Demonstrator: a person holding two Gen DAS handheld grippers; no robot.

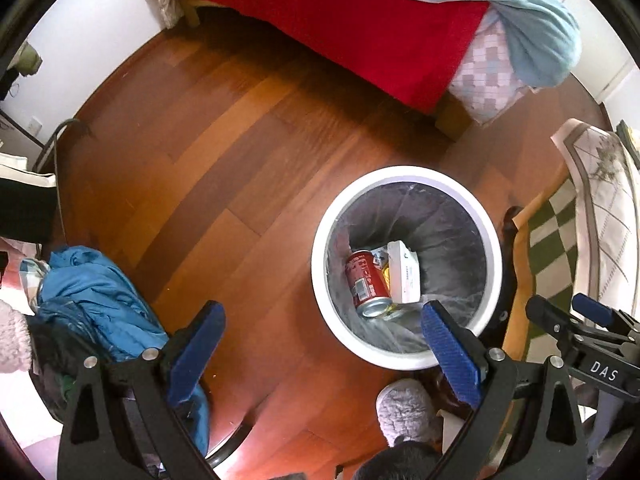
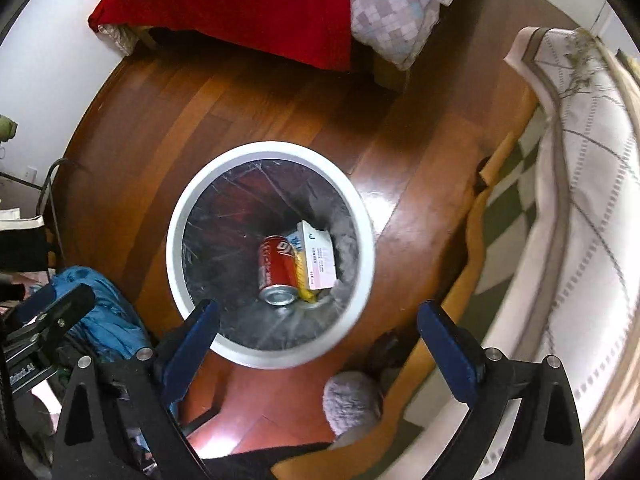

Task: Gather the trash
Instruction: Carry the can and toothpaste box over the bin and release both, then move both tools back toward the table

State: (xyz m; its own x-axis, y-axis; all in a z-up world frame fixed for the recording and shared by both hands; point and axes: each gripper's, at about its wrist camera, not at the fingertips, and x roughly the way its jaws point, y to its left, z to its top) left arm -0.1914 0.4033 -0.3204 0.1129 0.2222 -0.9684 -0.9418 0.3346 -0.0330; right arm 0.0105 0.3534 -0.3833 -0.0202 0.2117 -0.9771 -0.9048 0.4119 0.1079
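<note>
A white round trash bin (image 1: 404, 172) with a dark liner stands on the wood floor; it also shows in the right wrist view (image 2: 272, 148). Inside lie a red soda can (image 1: 366, 284) (image 2: 276, 268), a white carton (image 1: 404, 276) (image 2: 318, 262) and a yellow scrap (image 2: 302, 280). My left gripper (image 1: 324, 340) is open and empty, above the floor just left of the bin. My right gripper (image 2: 320, 340) is open and empty, above the bin's near rim. The right gripper also shows at the right edge of the left wrist view (image 1: 568, 312).
A bed with a red blanket (image 1: 340, 28) and checked bedding (image 1: 488, 76) stands at the back. A blue garment pile (image 1: 100, 300) lies at the left. A checked rug (image 2: 508, 216) and white cloth (image 2: 580, 200) are at the right. A grey slipper (image 2: 352, 400) is near the bin.
</note>
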